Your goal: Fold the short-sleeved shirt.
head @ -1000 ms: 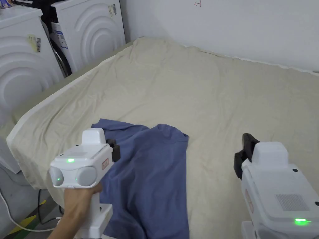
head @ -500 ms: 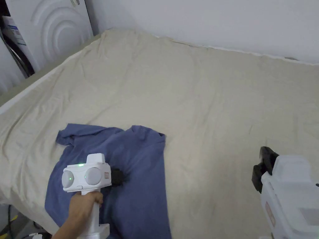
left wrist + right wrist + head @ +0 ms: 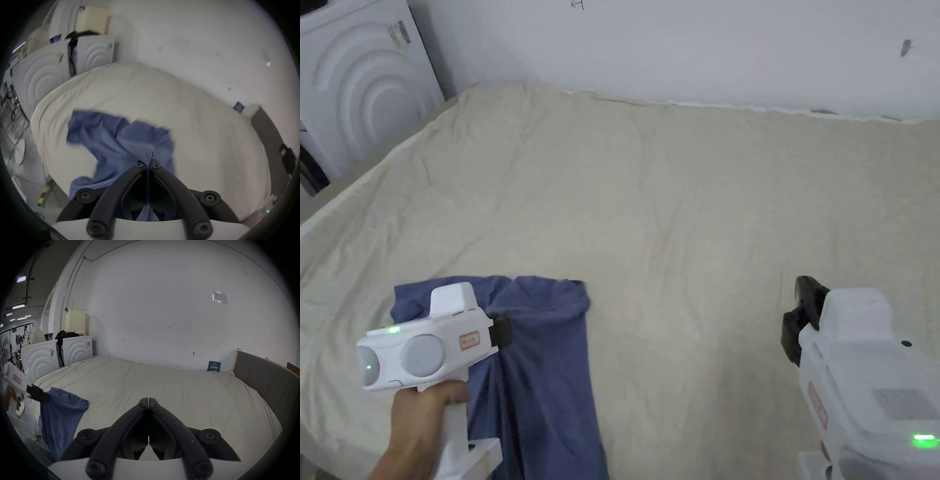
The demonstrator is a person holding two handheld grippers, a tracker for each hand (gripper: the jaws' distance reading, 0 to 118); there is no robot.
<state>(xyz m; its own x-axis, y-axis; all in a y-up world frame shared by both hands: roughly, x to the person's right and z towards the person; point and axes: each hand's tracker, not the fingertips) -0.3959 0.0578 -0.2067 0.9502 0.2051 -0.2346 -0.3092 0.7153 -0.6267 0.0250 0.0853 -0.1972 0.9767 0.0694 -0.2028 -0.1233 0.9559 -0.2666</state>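
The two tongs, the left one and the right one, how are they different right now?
The left tongs are shut on the blue shirt, pinching a bunch of its cloth; the right tongs are shut on nothing. The left tongs sit over the shirt at the bed's near-left edge; the right tongs hover over bare sheet. Both have black jaws closed together on white handles.

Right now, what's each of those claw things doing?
Left gripper: closed, pinching the blue shirt.
Right gripper: closed, holding nothing, above the bed.
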